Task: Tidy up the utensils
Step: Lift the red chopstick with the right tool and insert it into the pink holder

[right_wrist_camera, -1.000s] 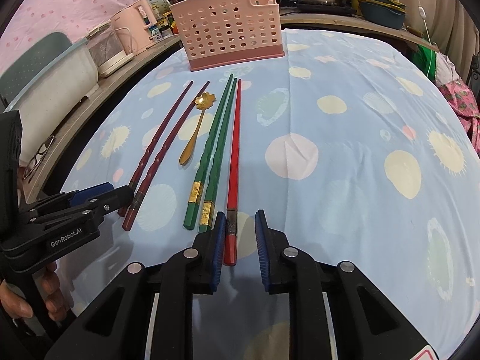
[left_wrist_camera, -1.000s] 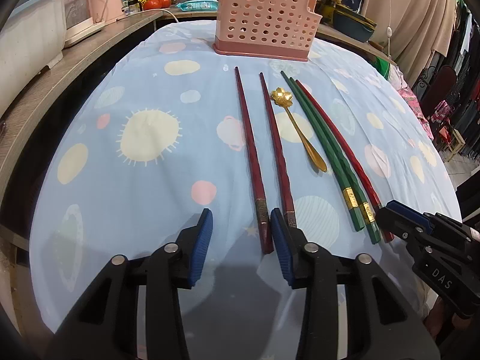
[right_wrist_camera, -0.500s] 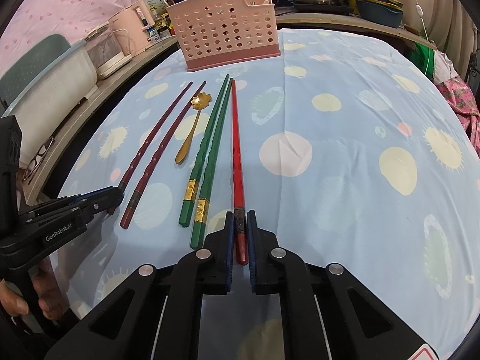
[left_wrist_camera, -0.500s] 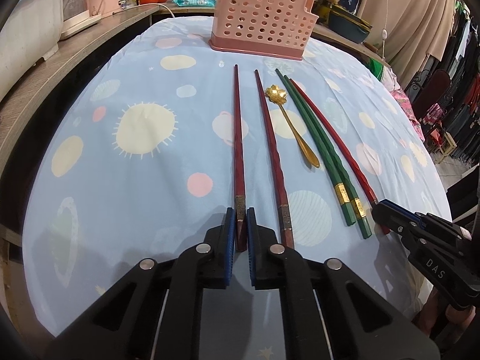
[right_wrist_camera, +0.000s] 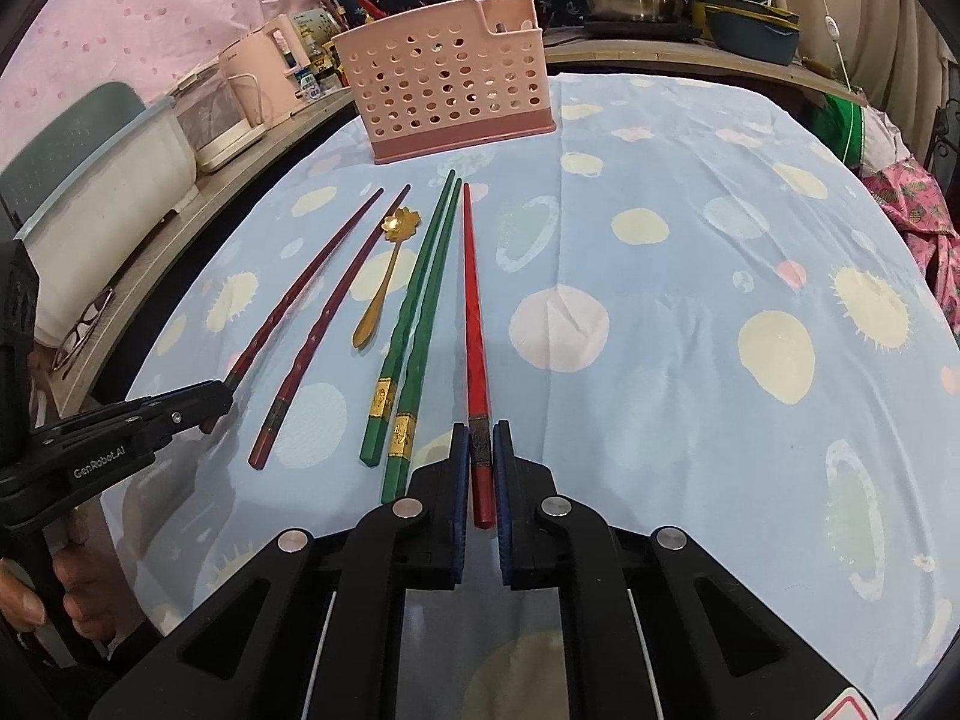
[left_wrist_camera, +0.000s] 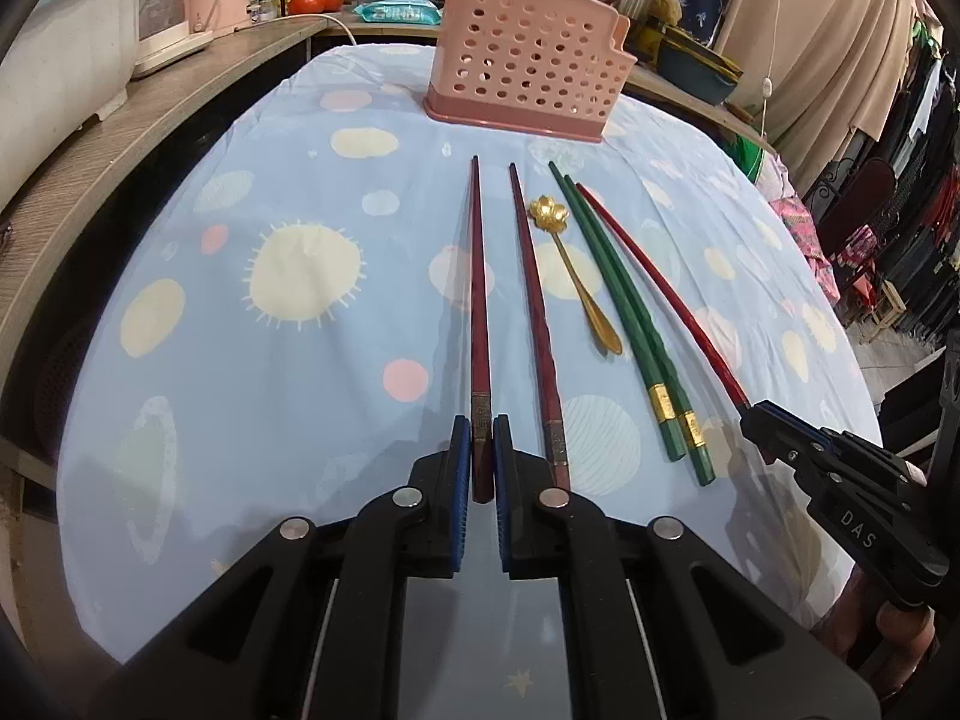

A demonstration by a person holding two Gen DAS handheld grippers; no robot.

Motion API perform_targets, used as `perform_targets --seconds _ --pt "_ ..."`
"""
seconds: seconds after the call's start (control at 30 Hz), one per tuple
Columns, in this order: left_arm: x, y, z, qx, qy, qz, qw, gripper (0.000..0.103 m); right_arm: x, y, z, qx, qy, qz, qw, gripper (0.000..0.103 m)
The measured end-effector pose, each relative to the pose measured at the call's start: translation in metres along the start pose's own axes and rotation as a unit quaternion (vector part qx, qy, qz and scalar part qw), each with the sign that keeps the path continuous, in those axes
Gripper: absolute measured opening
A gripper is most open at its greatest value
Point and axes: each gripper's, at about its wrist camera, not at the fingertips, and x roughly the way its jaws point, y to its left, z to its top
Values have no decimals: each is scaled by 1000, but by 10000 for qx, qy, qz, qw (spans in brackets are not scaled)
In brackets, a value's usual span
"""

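On the worktop (left_wrist_camera: 180,396), going from left to right: the left hand-held gripper (left_wrist_camera: 478,468) is gripping the near end of the outer dark red chopstick (left_wrist_camera: 478,300); its partner (left_wrist_camera: 534,306), the gold spoon (left_wrist_camera: 570,264) and the green pair (left_wrist_camera: 624,312) are lying untouched; the right hand-held gripper (right_wrist_camera: 480,474) is clamping the bright red chopstick (right_wrist_camera: 471,306); the pink basket (right_wrist_camera: 444,96) is standing beyond, seemingly receiving nothing yet, so nearly everything is remaining

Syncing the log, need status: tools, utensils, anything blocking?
Left tool shut on dark red chopstick. Right tool shut on bright red chopstick. Pink basket path clear.
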Motion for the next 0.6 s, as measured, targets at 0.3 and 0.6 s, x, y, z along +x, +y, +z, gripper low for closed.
perform_targets --seconds 0.3,0.6 --pt "-31 -1 25 -111 -400 -154 9990 7 -25 -7 23 173 -448 40 9988 7" --pt "-62 -5 70 -43 -1034 -183 9945 7 -64 -13 73 214 -1202 100 9925 7"
